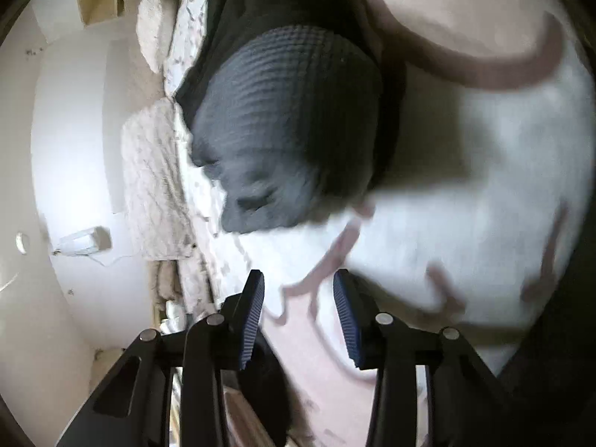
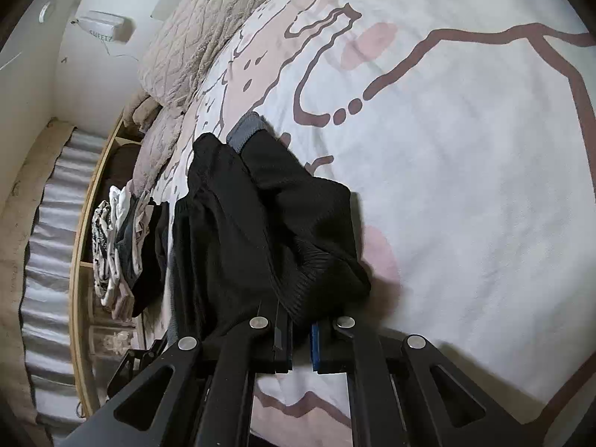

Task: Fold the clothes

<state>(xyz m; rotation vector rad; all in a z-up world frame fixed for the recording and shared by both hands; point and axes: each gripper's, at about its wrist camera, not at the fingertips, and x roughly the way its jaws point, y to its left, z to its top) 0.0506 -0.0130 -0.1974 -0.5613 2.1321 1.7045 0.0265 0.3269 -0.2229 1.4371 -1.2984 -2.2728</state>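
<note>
We find the black garment (image 2: 260, 231) bunched and draped over the bed, its ribbed hem running down between the right tongs (image 2: 300, 350). Those tongs are pressed together on the cloth, pinching the black garment at that hem. A grey waffle-knit piece (image 2: 244, 130) shows at the far end of the black garment; in the left wrist view the same grey waffle-knit piece (image 1: 287, 123) lies against the black garment (image 1: 268, 3), though motion blur softens its near edge.

The left tongs (image 1: 298, 309) stand spread, with nothing between the blue pads (image 1: 344, 320); they are near the grey piece but apart from it.

Under the black garment lies the bedspread (image 2: 465, 186), white with pink patches and brown outlines. Beside the garment, toward the bed's edge, we note a stack of folded clothes (image 2: 115, 246). Beyond the garment, at the head of the bed, rests a beige textured pillow (image 2: 208, 33). A white wall unit (image 2: 106, 26) is mounted past the pillow.
</note>
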